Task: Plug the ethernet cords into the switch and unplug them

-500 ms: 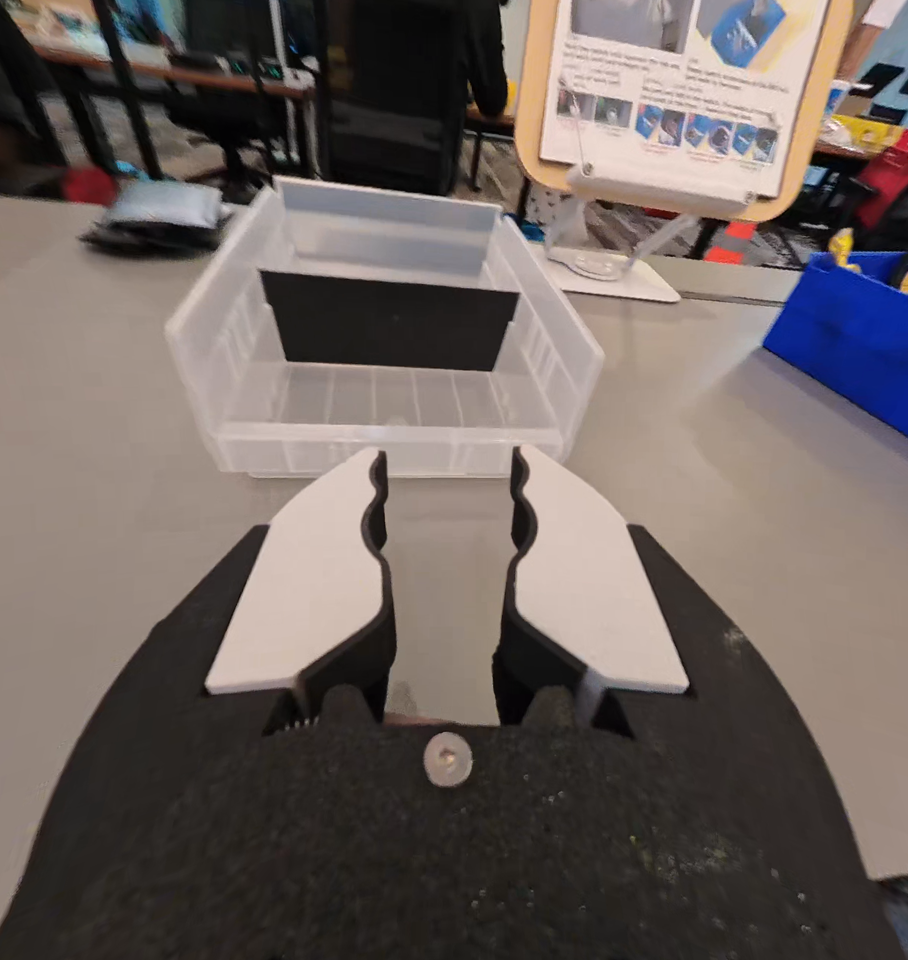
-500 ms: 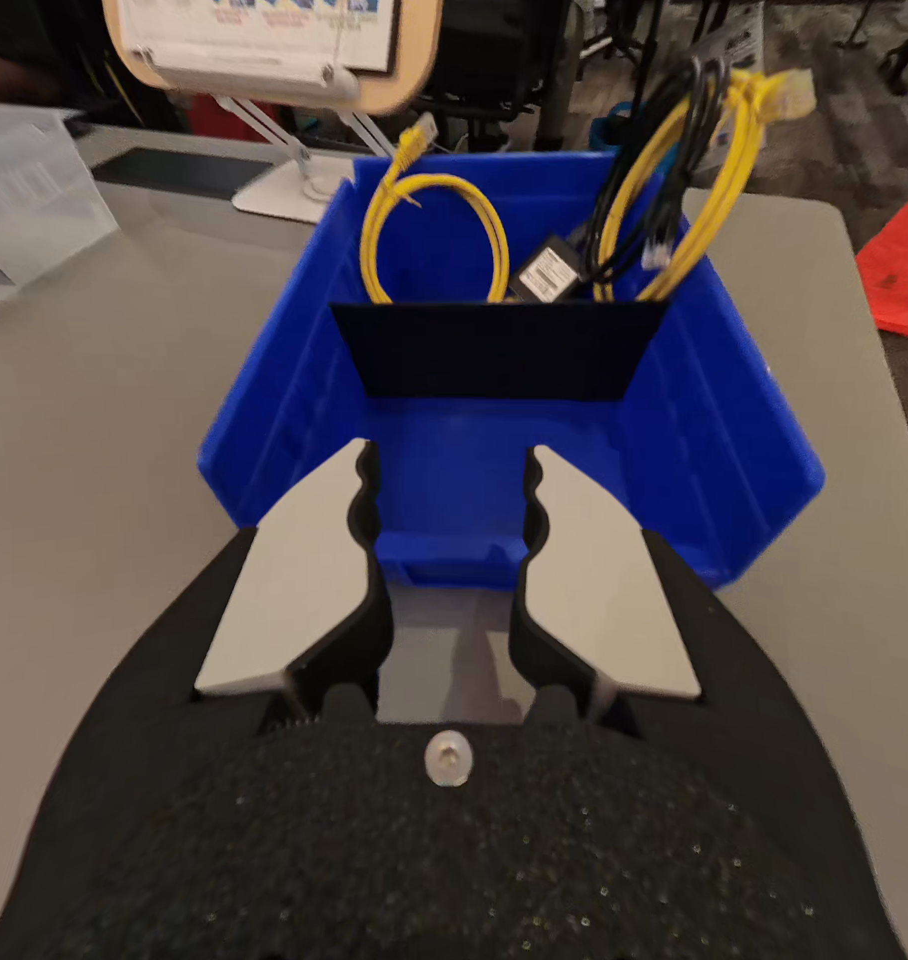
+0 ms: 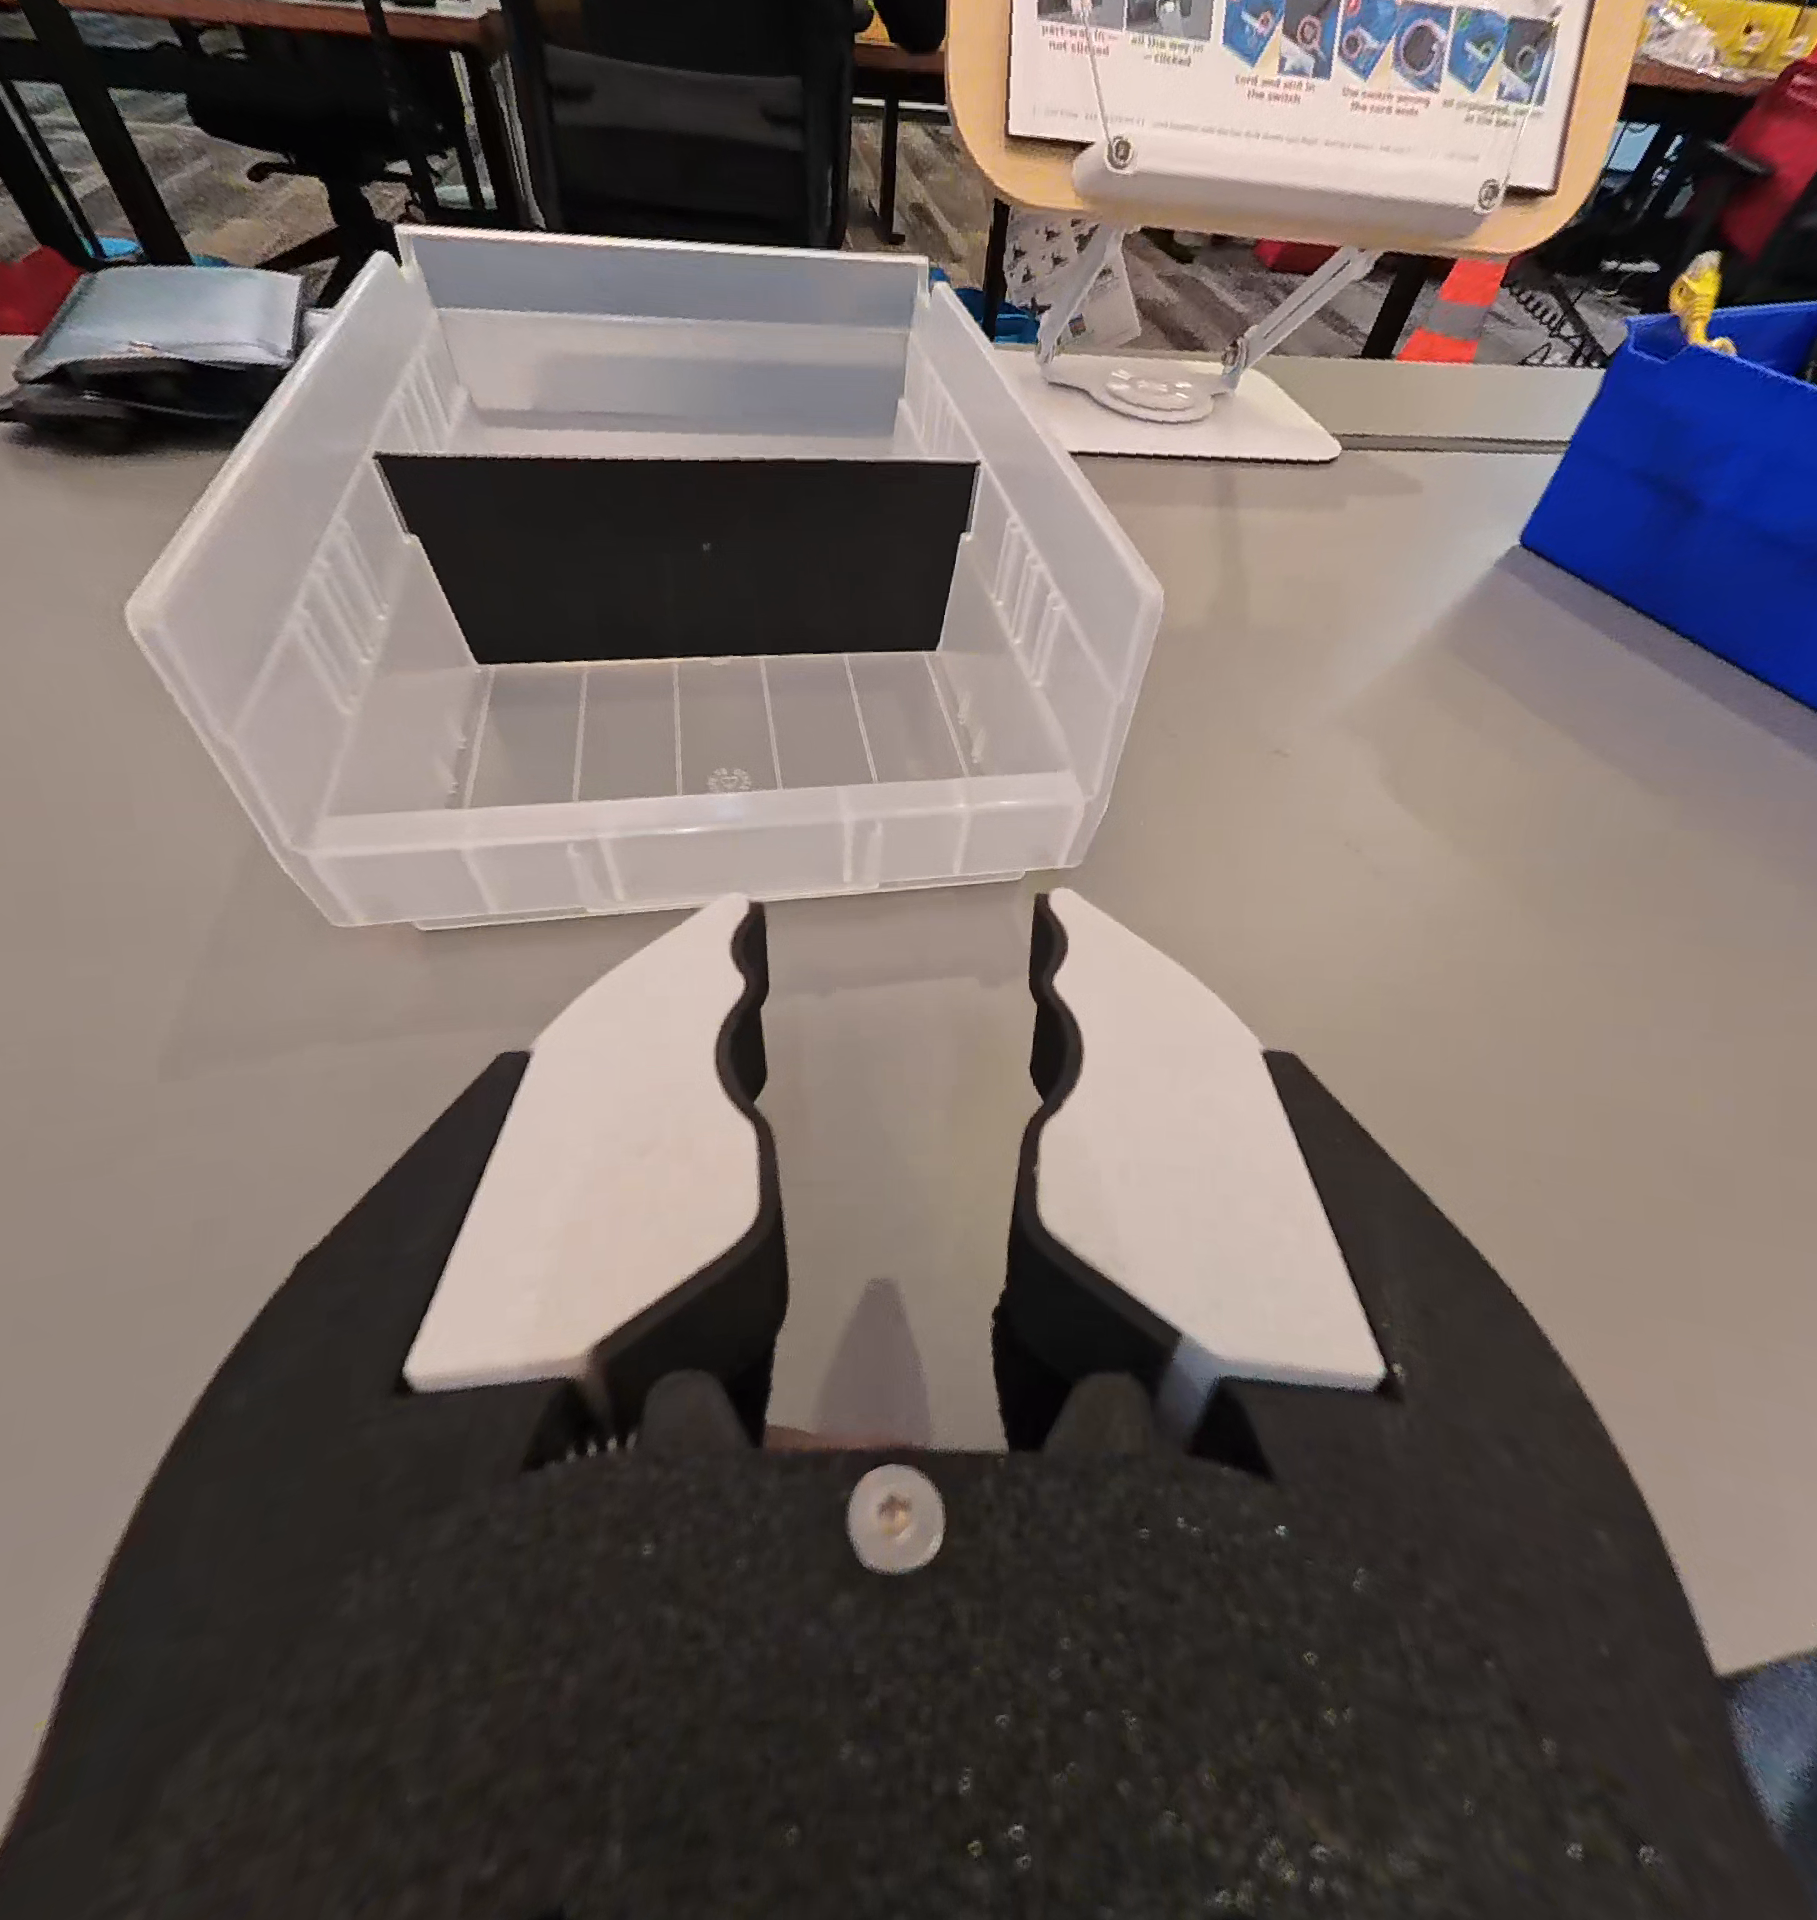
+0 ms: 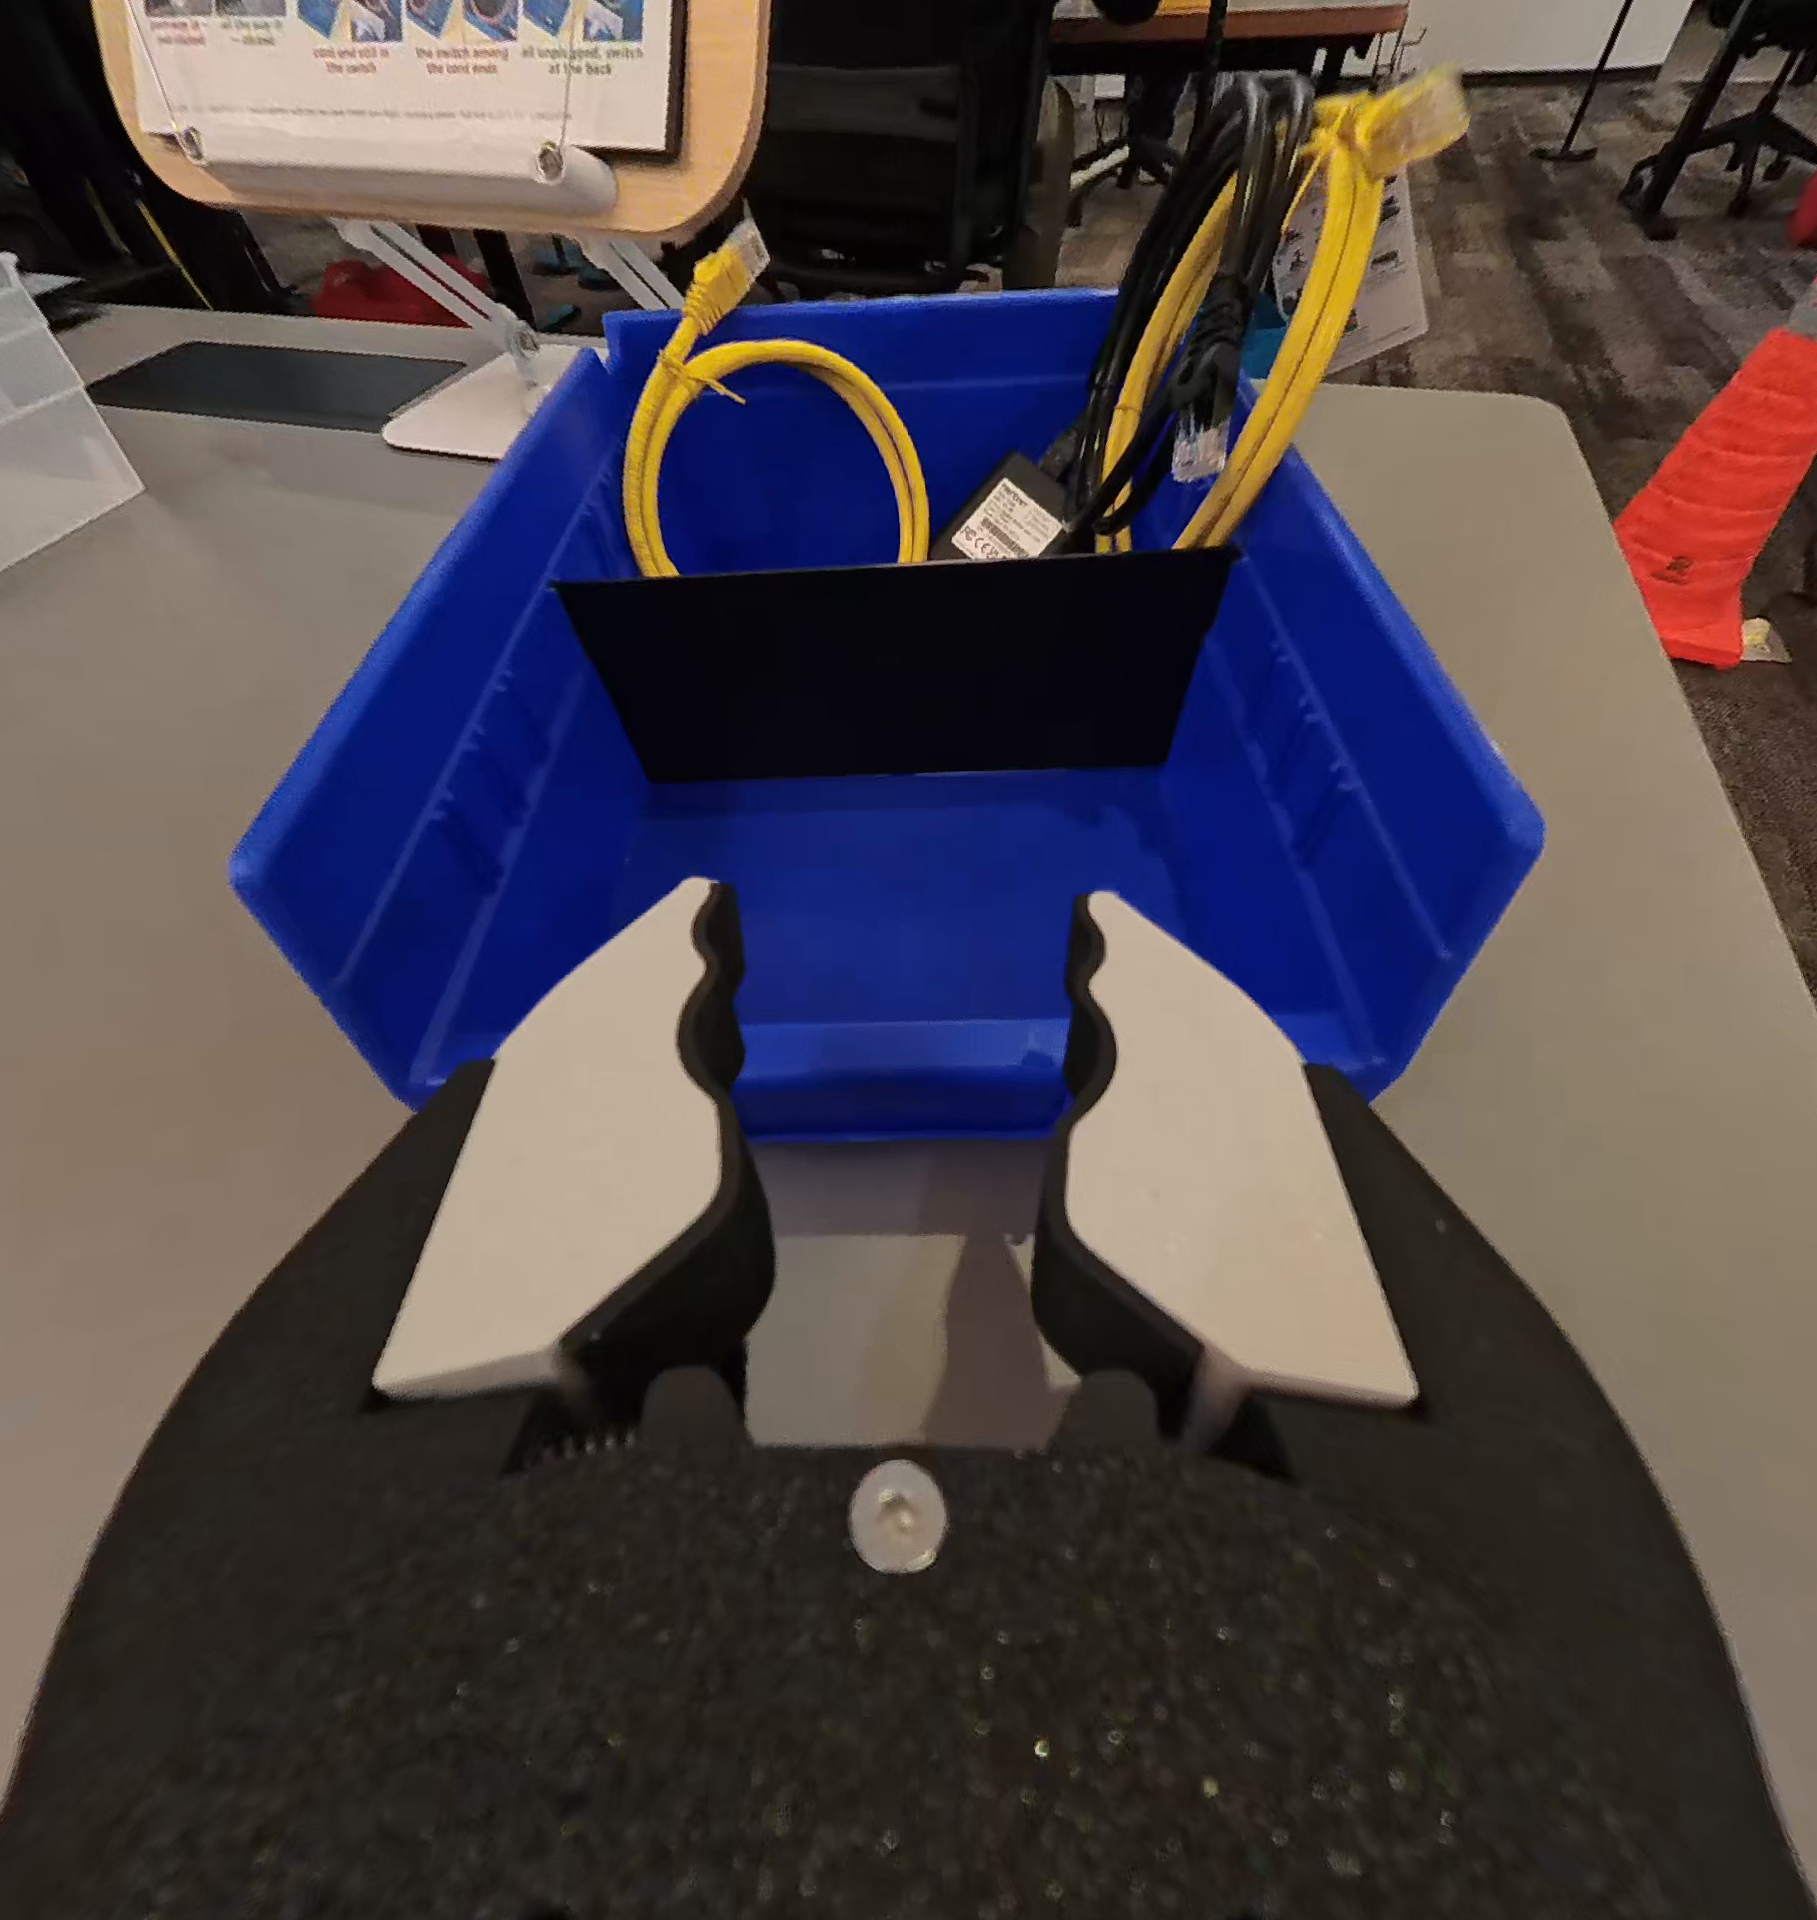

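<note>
**Both grippers bare, two bins in front of me**

My left gripper (image 3: 896, 914) hangs with its fingers spread and nothing between them, just short of the front lip of a clear bin (image 3: 260, 582). My right gripper (image 4: 899, 899) is spread wider, also bare, its fingertips over the low front lip of the blue bin (image 4: 416, 831).

Writing: a printed instruction sheet with small photos sits on a wooden stand (image 3: 997, 135) behind the bins, and a black adapter block (image 4: 1008, 514) in the blue bin carries a white label with fine print.

Each bin has one black divider; the clear bin's (image 3: 675, 561) and the blue bin's (image 4: 883, 665) both leave the near compartment bare. Grey table (image 3: 1403, 935) lies open between the two bins and to either side; its right edge (image 4: 1652, 727) runs close past the blue bin.

Behind the blue divider I count two yellow ethernet cords, one coiled at the left (image 4: 779, 364) and one standing at the right (image 4: 1340, 260), plus a black cable bundle (image 4: 1226, 208). I cannot make out the switch.
</note>
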A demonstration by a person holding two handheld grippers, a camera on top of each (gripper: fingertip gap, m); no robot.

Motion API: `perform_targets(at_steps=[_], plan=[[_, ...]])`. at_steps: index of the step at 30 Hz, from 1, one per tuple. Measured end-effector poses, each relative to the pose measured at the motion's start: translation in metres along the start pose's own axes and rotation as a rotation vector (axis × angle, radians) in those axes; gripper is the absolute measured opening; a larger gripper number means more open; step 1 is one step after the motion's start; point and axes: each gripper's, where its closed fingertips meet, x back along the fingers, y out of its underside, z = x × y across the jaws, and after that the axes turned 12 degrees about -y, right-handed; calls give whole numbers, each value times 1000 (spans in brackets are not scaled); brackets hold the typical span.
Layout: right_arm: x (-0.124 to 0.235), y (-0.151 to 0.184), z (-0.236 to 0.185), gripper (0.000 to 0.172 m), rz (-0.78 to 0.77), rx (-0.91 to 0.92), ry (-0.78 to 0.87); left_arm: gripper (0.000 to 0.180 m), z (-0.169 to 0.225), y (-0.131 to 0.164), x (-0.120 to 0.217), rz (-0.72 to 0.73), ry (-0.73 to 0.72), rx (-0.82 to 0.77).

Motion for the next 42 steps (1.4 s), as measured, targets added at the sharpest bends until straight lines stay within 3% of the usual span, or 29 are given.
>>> perform_targets(at_steps=[14, 19, 21, 25, 26, 30, 34, 36, 42], plan=[[2, 2, 5, 62, -3, 9, 19, 50, 23, 5, -3, -36, 69, -29], [0, 4, 9, 62, -23, -4, 39, 49, 53, 2, -4, -5, 74, -165], [1, 8, 13, 62, -35, -63, 56, 48, 99, -7, 1, 42, 133, -209], [10, 3, 30, 63, 10, -101, 120, 59, 249, 1, 13, -13, 339, -217], [12, 3, 36, 64, 13, -94, 136, 70, 282, 2, 11, -30, 339, -206], [18, 12, 61, 76, -2, -77, 199, 71, 401, 4, 8, -69, 421, -183], [11, 16, 73, 79, 4, -122, 177, 69, 455, 6, -31, -67, 277, -190], [2, 16, 78, 83, -9, -134, 163, 67, 475, 7, -43, -78, 293, -131], [-20, 2, 84, 85, 13, -156, 111, 60, 498, 6, -87, -120, 229, -99]])
